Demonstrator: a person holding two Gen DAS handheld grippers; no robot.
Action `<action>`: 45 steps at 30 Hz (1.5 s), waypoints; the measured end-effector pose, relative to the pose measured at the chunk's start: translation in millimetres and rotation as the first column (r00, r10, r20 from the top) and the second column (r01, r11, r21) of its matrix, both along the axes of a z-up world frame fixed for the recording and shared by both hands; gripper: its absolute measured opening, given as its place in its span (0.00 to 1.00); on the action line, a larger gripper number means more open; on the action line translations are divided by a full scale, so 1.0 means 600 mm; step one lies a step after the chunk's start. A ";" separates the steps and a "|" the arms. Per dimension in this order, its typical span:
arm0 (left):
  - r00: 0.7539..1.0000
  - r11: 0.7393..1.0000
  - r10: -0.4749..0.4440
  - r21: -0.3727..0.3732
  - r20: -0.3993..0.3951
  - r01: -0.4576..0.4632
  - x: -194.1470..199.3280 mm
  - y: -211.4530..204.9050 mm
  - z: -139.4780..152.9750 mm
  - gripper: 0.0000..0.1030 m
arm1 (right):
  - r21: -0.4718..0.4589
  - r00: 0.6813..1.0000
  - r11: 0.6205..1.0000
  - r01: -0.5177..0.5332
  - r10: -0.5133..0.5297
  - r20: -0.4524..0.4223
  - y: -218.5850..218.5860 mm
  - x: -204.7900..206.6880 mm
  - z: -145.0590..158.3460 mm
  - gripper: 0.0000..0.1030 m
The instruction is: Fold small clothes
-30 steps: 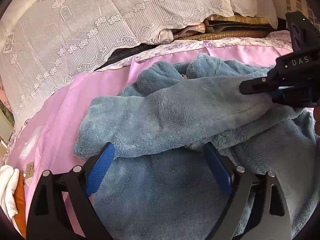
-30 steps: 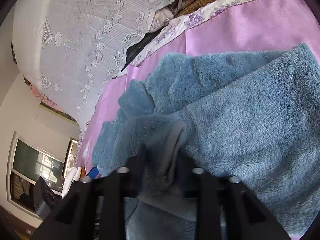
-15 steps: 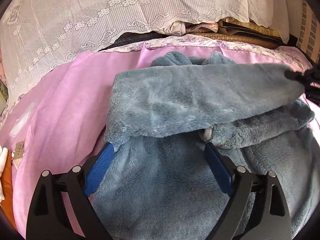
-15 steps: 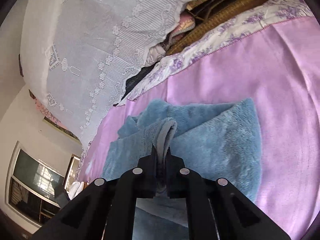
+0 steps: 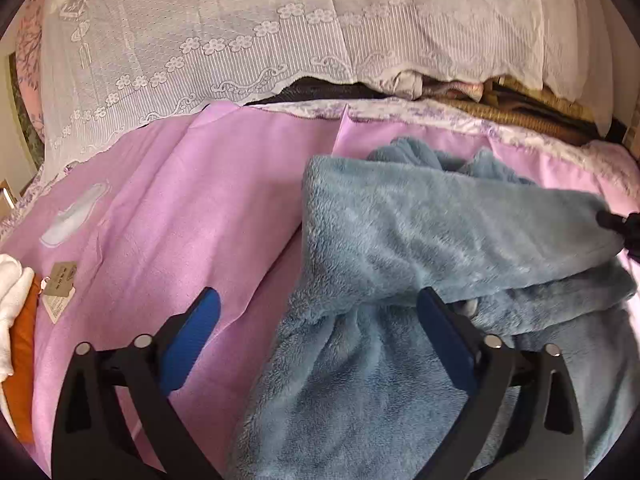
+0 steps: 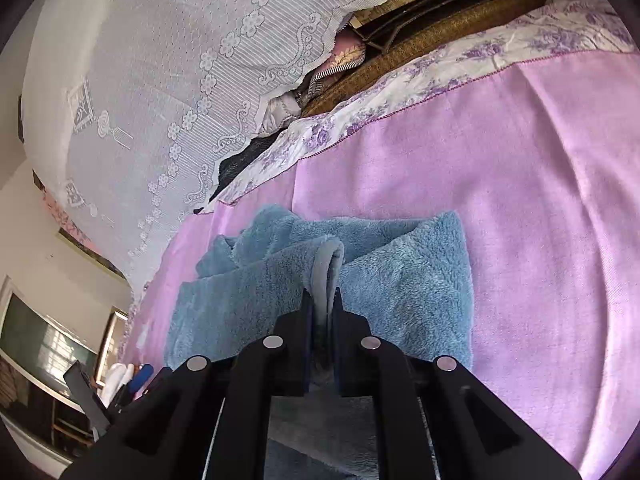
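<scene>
A fluffy blue fleece garment (image 5: 400, 360) lies on a pink sheet (image 5: 180, 208). One blue sleeve (image 5: 440, 232) is stretched across it from left to right. My right gripper (image 6: 323, 300) is shut on that sleeve's grey-lined cuff (image 6: 330, 268), and its tip (image 5: 612, 220) shows at the right edge of the left wrist view. My left gripper (image 5: 320, 320) hovers over the garment's left edge, its jaws opening wide, blue pads (image 5: 444, 336) clear of the fleece, gripping nothing.
A white lace cover (image 5: 240, 40) drapes over stacked bedding (image 6: 420, 40) at the back. A paper tag (image 5: 60, 284) and white and orange cloth (image 5: 16, 320) lie at the left edge. A window and furniture (image 6: 40, 360) show lower left in the right wrist view.
The right gripper has drawn the sleeve rightward across the garment until it lies stretched out. The left gripper has shifted left, so more pink sheet shows, and its jaws have spread wider.
</scene>
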State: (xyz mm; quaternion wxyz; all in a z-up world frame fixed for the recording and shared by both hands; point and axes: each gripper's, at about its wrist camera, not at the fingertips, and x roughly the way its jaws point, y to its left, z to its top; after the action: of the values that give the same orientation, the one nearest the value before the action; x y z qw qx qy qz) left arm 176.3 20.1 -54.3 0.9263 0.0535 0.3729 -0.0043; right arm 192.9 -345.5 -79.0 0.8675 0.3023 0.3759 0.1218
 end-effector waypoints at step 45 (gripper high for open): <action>0.984 0.951 -0.138 -0.294 -0.117 0.099 0.030 0.018 -0.021 0.95 | -0.139 0.993 0.985 -0.098 0.106 0.046 0.118 -0.104 0.016 0.31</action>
State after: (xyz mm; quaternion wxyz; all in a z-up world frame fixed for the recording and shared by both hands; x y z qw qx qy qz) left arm 194.1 30.6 -67.1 0.8948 -0.0594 0.4266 -0.1175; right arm 130.3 -274.8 -69.3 0.8884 0.2191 0.3753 0.1479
